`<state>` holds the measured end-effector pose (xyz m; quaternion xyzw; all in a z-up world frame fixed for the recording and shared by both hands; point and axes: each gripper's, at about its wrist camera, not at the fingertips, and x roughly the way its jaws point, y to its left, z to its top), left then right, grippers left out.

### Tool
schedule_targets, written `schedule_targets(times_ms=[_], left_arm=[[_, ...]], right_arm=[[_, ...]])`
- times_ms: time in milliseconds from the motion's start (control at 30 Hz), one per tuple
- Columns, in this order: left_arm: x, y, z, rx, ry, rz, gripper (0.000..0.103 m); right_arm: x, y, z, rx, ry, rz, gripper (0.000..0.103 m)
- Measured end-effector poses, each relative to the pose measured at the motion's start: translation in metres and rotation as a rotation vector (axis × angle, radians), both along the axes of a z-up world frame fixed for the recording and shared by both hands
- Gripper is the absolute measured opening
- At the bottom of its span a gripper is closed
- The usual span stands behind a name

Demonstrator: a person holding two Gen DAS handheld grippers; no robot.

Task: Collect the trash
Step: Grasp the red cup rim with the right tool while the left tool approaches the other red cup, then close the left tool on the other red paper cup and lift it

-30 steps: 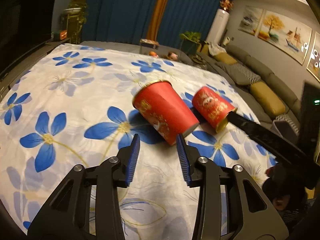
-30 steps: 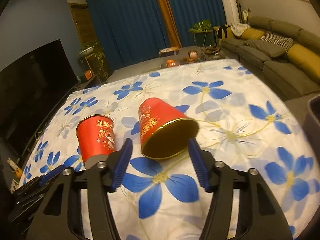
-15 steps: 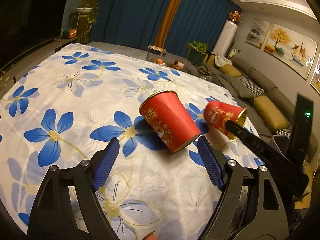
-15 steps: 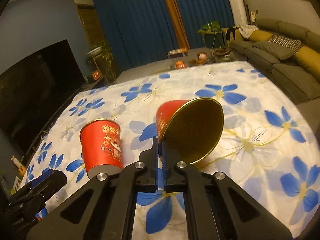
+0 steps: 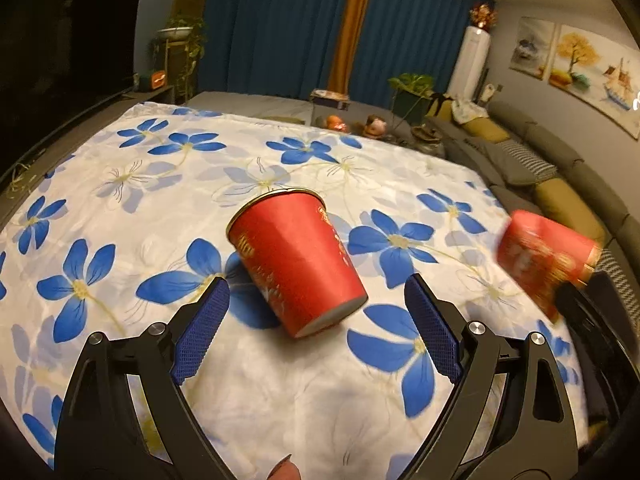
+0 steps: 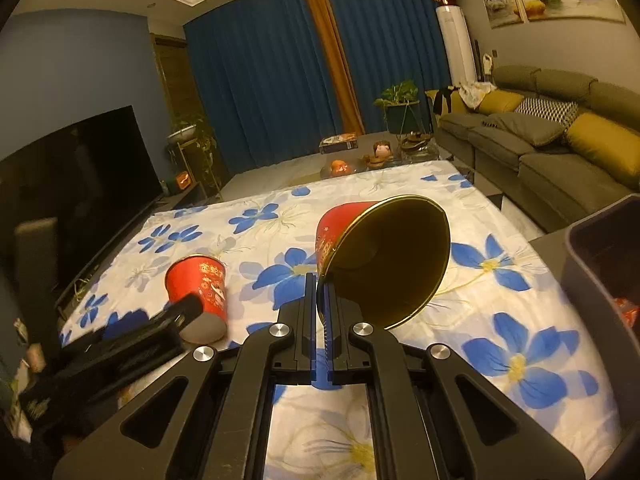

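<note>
the left gripper [image 5: 316, 320] is opening wide, nothing squeezed, with a tipped red cup [image 5: 296, 260] lying on the flowered cloth [image 5: 120, 200] in the middle of the frame. the right gripper [image 6: 320, 312] is pinched tight on another red cup's rim [image 6: 384, 256], mid-frame.

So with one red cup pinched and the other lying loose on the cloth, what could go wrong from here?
1. The right tool pinches only the thin rim of the held cup, which could crumple or slip out before reaching the grey bin.
2. The left tool, its jaws opening, faces the other cup lying on its side; a nudge could roll it across the flowered cloth.
</note>
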<state>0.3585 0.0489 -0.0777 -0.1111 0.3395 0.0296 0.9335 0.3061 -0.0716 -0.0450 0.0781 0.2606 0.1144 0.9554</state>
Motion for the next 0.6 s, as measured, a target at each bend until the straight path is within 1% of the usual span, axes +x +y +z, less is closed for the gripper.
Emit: schedule_targets(times_ms=[100,200,267,333,467,600], left_arm=[[0.014,-0.004,-0.006,0.023,0.040,0.019,0.087],[0.022,-0.004,-0.013,0.040,0.068,0.031,0.079],[0.025,-0.003,-0.019,0.051,0.090,0.026,0.070],[0.026,0.001,-0.023,0.030,0.099,0.022,0.066],[0.025,0.005,-0.024,-0.001,0.092,0.016,0.065],[0.020,0.005,-0.022,-0.005,0.073,0.003,0.064]], right_arm=[[-0.001,-0.006,-0.002,0.014,0.004,0.000,0.004],[0.000,-0.009,-0.004,0.017,0.006,-0.001,0.004],[0.001,-0.009,-0.005,0.019,0.007,-0.002,0.004],[0.002,-0.010,-0.006,0.019,0.010,-0.006,0.004],[0.003,-0.011,-0.008,0.018,0.015,-0.014,0.004],[0.001,-0.011,-0.008,0.009,0.016,-0.011,0.004]])
